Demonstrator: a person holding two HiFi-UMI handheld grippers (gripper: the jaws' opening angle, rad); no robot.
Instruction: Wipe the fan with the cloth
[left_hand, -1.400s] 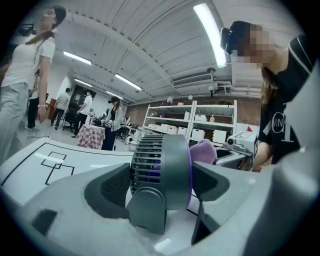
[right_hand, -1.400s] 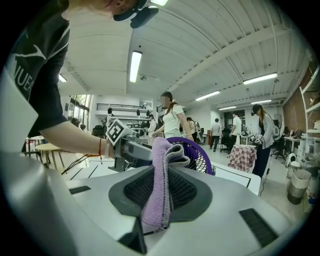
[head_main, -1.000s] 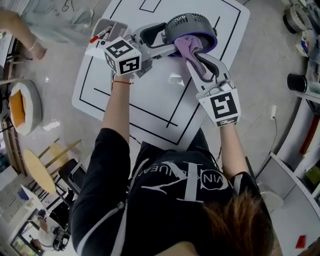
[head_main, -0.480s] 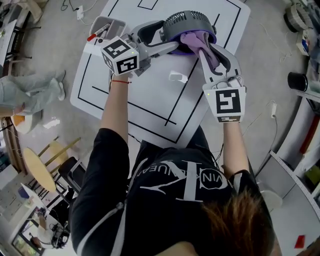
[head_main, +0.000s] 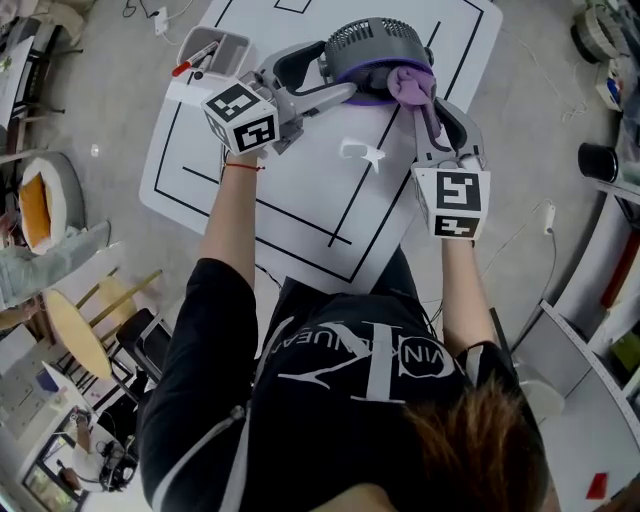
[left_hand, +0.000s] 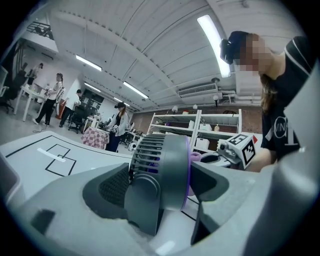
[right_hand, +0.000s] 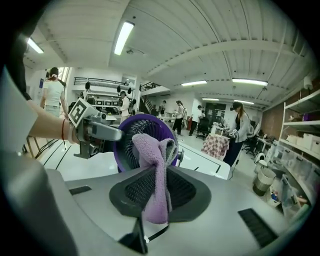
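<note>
A small grey fan (head_main: 372, 42) with a purple front ring stands on the white table (head_main: 300, 190) at the far middle. My left gripper (head_main: 335, 75) reaches in from the left, its jaws closed on the fan's body (left_hand: 160, 170) from both sides. My right gripper (head_main: 425, 100) is shut on a purple cloth (head_main: 410, 82), which touches the fan's right front edge. In the right gripper view the cloth (right_hand: 152, 160) hangs folded between the jaws, right in front of the purple ring (right_hand: 120, 150). A bit of the cloth (left_hand: 195, 156) peeks out behind the fan.
Black lines mark the table. A grey bin (head_main: 212, 48) with pens stands at its far left, and a small white piece (head_main: 360, 152) lies near the middle. Shelves (head_main: 600, 330) and a black cylinder (head_main: 597, 162) are at the right, a round stool (head_main: 75, 335) at the left.
My right gripper has slid the cloth rightward and farther along the fan's front rim. The left gripper and the fan stayed put. A person at the left edge moved.
</note>
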